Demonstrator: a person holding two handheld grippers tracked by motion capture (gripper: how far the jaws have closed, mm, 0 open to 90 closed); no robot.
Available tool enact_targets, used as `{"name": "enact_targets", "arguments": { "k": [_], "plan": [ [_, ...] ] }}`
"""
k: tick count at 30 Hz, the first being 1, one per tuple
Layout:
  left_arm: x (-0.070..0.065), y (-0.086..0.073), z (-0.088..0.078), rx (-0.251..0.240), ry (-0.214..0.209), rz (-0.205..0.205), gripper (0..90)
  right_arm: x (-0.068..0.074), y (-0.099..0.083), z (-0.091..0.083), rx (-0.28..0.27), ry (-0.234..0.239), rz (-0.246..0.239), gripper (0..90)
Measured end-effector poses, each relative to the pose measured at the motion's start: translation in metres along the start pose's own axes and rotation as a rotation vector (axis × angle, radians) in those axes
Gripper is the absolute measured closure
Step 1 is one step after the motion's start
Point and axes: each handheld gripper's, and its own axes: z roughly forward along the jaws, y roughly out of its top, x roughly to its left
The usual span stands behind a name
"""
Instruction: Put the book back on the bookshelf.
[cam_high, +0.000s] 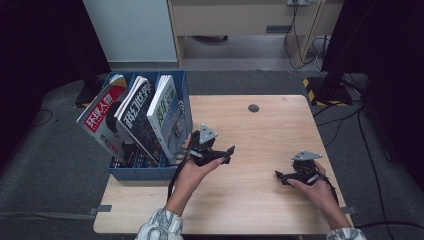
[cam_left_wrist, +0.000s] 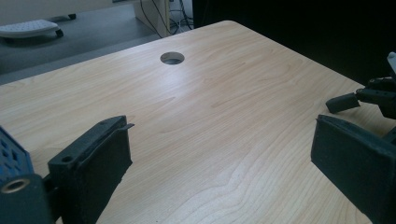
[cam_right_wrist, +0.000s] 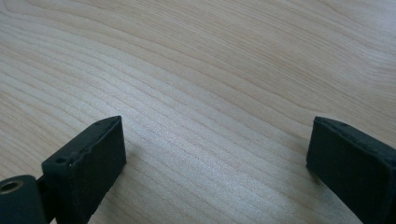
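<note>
1. High view: the left gripper (cam_high: 227, 150) is held just right of the blue rack (cam_high: 145, 172), which stands at the left edge of the bench (cam_high: 260, 195). Three magazines lean in the rack; the nearest one (cam_high: 167, 117) is just to this gripper's left, close to it but, as far as I can tell, not touching. The left hand (cam_high: 196, 167) cups the gripper from below, forearm coming in from the near edge, jaws pointing right, away from the rack. The right gripper (cam_high: 280, 175) sits low near the bench's right side, well apart from the rack, its hand (cam_high: 312, 187) behind it and its jaws pointing left toward the other gripper.

2. Left gripper view: the jaws stand wide, released, with bare bench between them. A cable hole (cam_left_wrist: 172, 58) lies ahead, and the right gripper (cam_left_wrist: 343, 102) shows ahead to the right. A bit of blue rack (cam_left_wrist: 11, 151) sits at the gripper's left.

3. Right gripper view: the jaws are spread, holding nothing, close over bare wood (cam_right_wrist: 210, 93).

4. Judgement: no grasp is begun; this looks like the readying step. The next move calls for turning the left gripper back toward the rack and lining its spread jaws up on the nearest magazine's edge.
</note>
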Motion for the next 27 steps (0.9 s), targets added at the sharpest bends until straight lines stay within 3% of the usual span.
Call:
{"name": "enact_targets", "arguments": {
  "k": [14, 27],
  "plan": [
    [-0.018, -0.010, 0.025, 0.053, -0.035, 0.049, 5.1, -0.002, -0.001, -0.001, 0.001, -0.004, 0.000, 4.8],
    [-0.034, -0.045, 0.060, 0.165, -0.061, 0.075, 5.3, -0.002, -0.002, -0.002, 0.002, -0.004, 0.002, 4.8]
  ]
}}
